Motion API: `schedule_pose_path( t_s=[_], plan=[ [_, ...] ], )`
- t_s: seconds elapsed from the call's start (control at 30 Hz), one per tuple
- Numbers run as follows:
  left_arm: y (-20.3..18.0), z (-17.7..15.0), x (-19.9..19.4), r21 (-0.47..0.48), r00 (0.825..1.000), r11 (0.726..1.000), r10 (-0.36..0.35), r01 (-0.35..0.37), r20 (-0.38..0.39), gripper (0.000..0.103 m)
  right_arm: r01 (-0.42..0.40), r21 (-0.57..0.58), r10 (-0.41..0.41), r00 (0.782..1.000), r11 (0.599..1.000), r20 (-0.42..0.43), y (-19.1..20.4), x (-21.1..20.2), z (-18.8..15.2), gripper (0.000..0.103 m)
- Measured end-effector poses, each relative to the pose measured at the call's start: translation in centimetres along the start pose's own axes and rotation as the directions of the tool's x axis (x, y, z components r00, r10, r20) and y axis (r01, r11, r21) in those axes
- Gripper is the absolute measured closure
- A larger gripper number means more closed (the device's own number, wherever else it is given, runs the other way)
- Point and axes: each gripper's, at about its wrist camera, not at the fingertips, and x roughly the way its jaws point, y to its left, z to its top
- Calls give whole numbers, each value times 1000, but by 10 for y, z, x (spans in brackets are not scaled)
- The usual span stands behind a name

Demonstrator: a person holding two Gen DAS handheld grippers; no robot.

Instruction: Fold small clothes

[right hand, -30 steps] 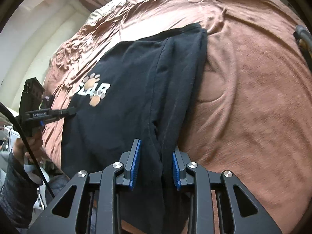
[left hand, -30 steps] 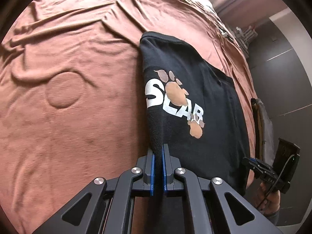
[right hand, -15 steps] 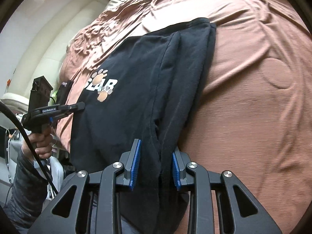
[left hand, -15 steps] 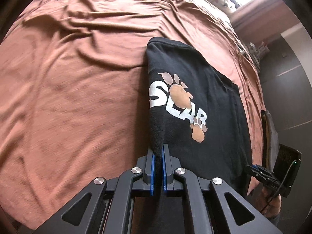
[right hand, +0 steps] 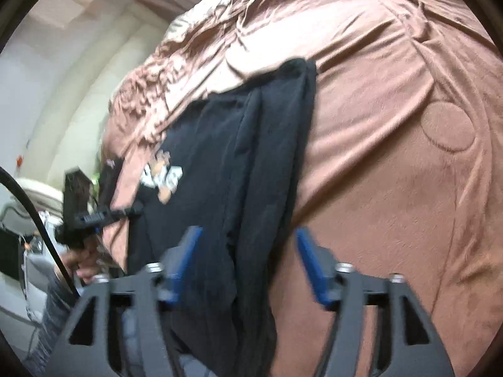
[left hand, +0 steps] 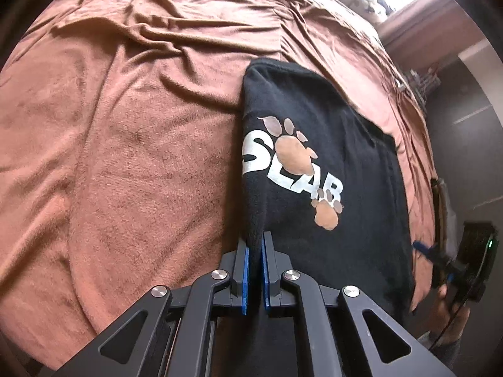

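Observation:
A black shirt (left hand: 355,163) with white letters and tan paw prints lies on a brown bed cover (left hand: 141,144), its near part hanging over the bed's edge. My left gripper (left hand: 254,248) is shut on the shirt's folded left edge. In the right wrist view the shirt (right hand: 251,157) runs between the spread jaws of my right gripper (right hand: 246,245), which is open with the cloth loose between them. The left gripper shows in that view (right hand: 94,216) at the shirt's left side. The right gripper shows at the right edge of the left wrist view (left hand: 452,264).
The brown cover is wrinkled toward the far side (right hand: 251,31) and has a round raised patch (right hand: 448,127) to the right of the shirt. A pale wall (right hand: 63,62) stands beyond the bed's left side. Dark furniture (left hand: 465,125) stands at the right.
My right gripper has opened and let go of the shirt's edge. The left gripper has stayed shut on the shirt, with both views shifted slightly.

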Motion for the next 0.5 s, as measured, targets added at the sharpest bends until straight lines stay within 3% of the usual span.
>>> schedule_pose_path(
  t_s=[0.1, 0.23, 0.43, 0.5],
  plan=[
    [4, 6, 3, 27, 1000, 999, 23, -23, 6, 91, -66, 35, 66, 998, 997, 6, -9, 20, 14, 33],
    [20, 14, 2, -45, 1000, 999, -9, 10, 24, 90, -63, 59, 64, 998, 996, -9, -21, 46, 22, 33],
    [26, 23, -3, -74, 998, 997, -31, 35, 53, 77, -47, 84, 45, 999, 995, 25, -31, 52, 26, 33],
    [28, 26, -4, -80, 997, 996, -41, 46, 67, 65, -70, 106, 67, 997, 992, 30, -32, 54, 24, 33]
  ],
)
